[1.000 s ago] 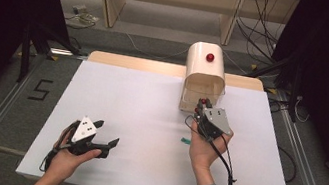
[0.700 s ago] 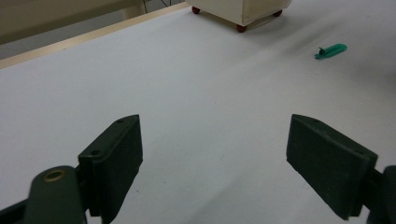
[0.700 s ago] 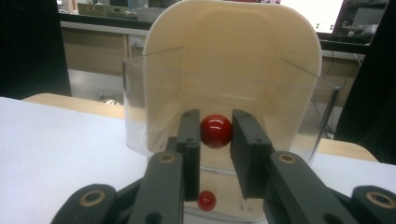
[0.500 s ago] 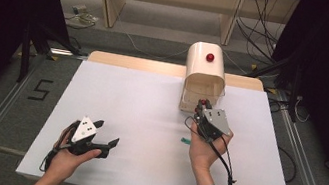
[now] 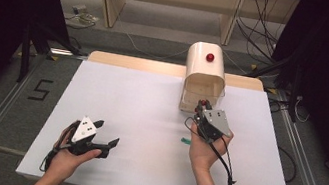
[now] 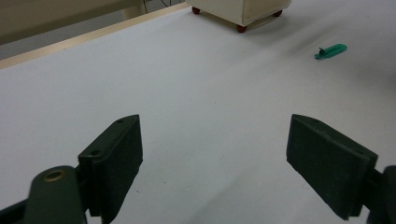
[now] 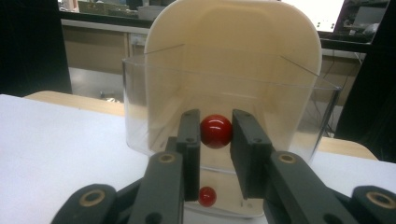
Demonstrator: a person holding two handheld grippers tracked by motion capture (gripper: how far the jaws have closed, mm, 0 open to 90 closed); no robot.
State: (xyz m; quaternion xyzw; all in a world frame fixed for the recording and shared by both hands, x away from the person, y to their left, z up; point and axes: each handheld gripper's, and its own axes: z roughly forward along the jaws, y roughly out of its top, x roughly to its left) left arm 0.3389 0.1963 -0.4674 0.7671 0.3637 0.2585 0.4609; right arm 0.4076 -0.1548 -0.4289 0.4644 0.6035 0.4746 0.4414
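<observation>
- right claw point(image 7: 215, 133) clamped on red knob point(image 7: 216, 131) of clear drawer front point(image 7: 289, 116), cream box point(image 5: 205, 69)
- left claw point(image 6: 212, 158) open, empty, above worktop point(image 5: 138, 113)
- green piece point(image 6: 330, 50) lies apart

The left tongs point(image 6: 212, 163) gape wide over the bare white desk point(image 6: 187, 93). A small green piece point(image 6: 330, 50) lies far off, near a cream box point(image 6: 238, 10) on red feet.
</observation>
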